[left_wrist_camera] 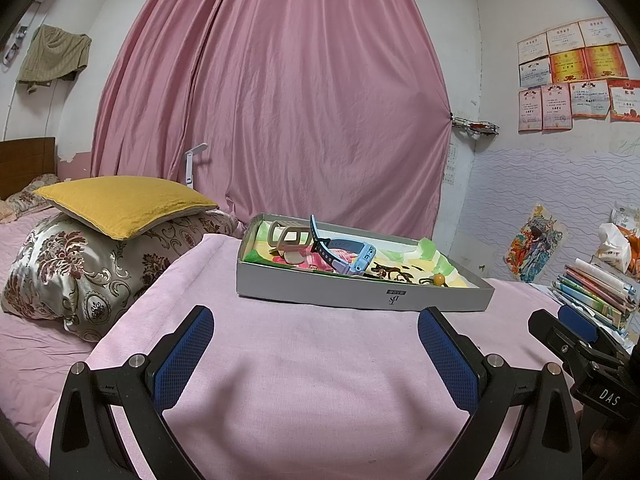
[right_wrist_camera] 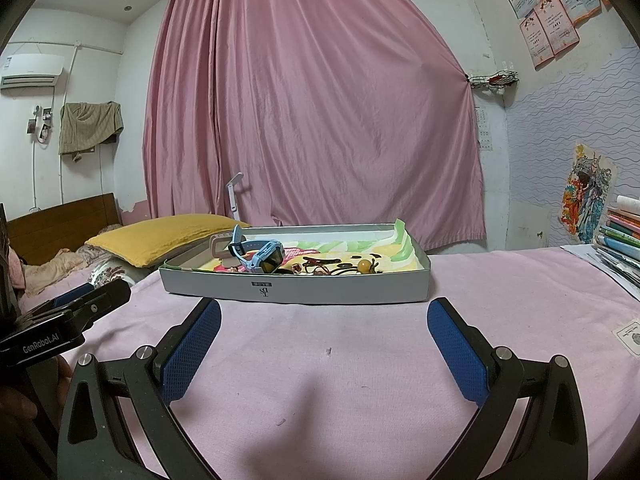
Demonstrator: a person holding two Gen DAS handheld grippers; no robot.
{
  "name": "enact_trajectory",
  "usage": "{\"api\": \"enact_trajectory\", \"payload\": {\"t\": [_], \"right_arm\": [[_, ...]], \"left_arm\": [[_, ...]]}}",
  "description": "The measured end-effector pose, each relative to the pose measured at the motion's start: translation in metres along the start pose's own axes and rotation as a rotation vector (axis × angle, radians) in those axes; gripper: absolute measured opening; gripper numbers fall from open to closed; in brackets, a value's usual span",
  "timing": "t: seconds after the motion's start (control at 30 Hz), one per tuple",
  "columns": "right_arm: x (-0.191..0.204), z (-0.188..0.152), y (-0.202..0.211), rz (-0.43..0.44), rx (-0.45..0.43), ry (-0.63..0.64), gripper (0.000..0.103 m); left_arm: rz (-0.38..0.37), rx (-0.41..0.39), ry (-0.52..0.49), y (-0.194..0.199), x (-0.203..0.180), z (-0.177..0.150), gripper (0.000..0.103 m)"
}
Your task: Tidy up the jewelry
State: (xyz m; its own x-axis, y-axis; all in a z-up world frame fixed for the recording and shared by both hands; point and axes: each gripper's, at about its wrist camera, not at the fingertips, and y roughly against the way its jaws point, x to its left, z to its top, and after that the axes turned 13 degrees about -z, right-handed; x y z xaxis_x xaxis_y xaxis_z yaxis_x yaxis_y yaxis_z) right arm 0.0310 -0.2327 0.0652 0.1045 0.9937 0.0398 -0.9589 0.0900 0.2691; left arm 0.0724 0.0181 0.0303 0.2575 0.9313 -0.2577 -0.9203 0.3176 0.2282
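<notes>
A shallow grey box lined with colourful paper stands on the pink-covered table. In it lie a blue watch, a beige watch, and dark cords with an amber bead. My left gripper is open and empty, a short way in front of the box. My right gripper is open and empty, also just before the box. Each gripper shows at the edge of the other's view: the right one and the left one.
A yellow cushion on a floral pillow lies on the bed to the left. A stack of books sits at the table's right edge. A pink curtain hangs behind.
</notes>
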Motion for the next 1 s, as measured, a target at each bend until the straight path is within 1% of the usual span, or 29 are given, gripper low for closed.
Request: {"api": "enact_trajectory", "payload": {"t": [0.3, 0.43, 0.57, 0.73, 1.0], "right_arm": [[0.0004, 0.0000, 0.0002, -0.001, 0.000, 0.000, 0.101], [-0.0003, 0.0001, 0.0005, 0.000, 0.000, 0.000, 0.101], [-0.0008, 0.0002, 0.0009, 0.000, 0.000, 0.000, 0.101], [0.0027, -0.0002, -0.0001, 0.002, 0.002, 0.001, 0.101], [0.0036, -0.0003, 0.0001, 0.003, 0.002, 0.001, 0.101]], "left_arm": [[0.000, -0.003, -0.004, -0.0001, -0.0002, 0.0000, 0.102], [0.017, 0.014, -0.018, -0.0029, -0.0022, 0.0003, 0.102], [0.016, 0.007, -0.036, -0.0021, -0.0045, 0.0000, 0.102], [0.036, 0.008, -0.067, -0.0008, -0.0093, -0.0002, 0.102], [0.039, 0.016, -0.060, -0.0009, -0.0084, 0.0010, 0.102]]}}
